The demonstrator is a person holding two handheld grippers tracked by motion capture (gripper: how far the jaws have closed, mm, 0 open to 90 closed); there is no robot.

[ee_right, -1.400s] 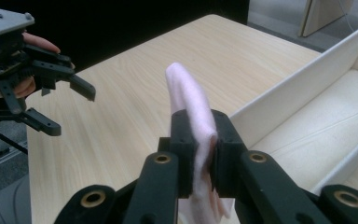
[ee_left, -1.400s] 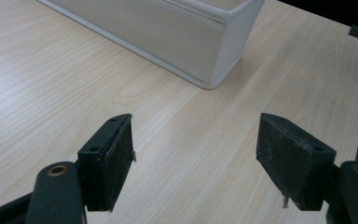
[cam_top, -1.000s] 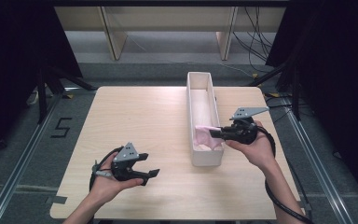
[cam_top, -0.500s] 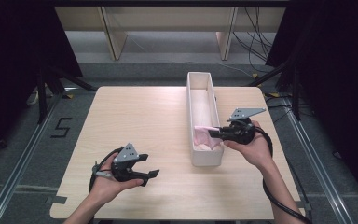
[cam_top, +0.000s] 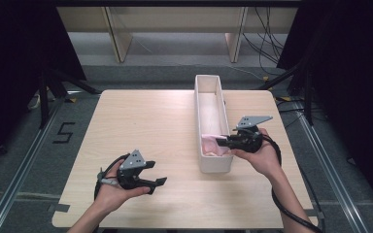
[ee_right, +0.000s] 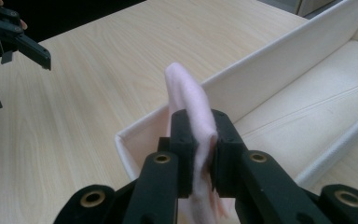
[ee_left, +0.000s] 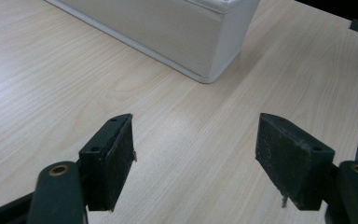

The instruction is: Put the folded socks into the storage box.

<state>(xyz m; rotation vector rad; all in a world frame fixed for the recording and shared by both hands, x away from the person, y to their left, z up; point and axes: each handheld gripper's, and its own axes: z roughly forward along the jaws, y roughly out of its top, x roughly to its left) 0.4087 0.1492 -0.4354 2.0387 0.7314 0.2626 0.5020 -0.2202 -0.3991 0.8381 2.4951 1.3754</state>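
Note:
A long white box (cam_top: 209,92) stands on the right half of the table, open at the top. A folded pink cloth (cam_top: 209,141) (ee_right: 189,95) lies in the box's near end, and my right gripper (cam_top: 222,141) (ee_right: 200,140) is shut on its edge, reaching in over the box's right wall. In the right gripper view the cloth stands up between the jaws above the box (ee_right: 279,70). My left gripper (cam_top: 158,182) (ee_left: 193,158) rests low over the bare wood at the table's front left, open with nothing between its jaws. The box's near corner (ee_left: 205,37) lies ahead of it.
The light wooden table (cam_top: 145,121) has bare room left of the box. Its front edge runs just below my left hand. Dark curtains and stands flank both sides, and cables (cam_top: 267,43) lie on the floor behind. My left gripper (ee_right: 9,37) appears far off in the right gripper view.

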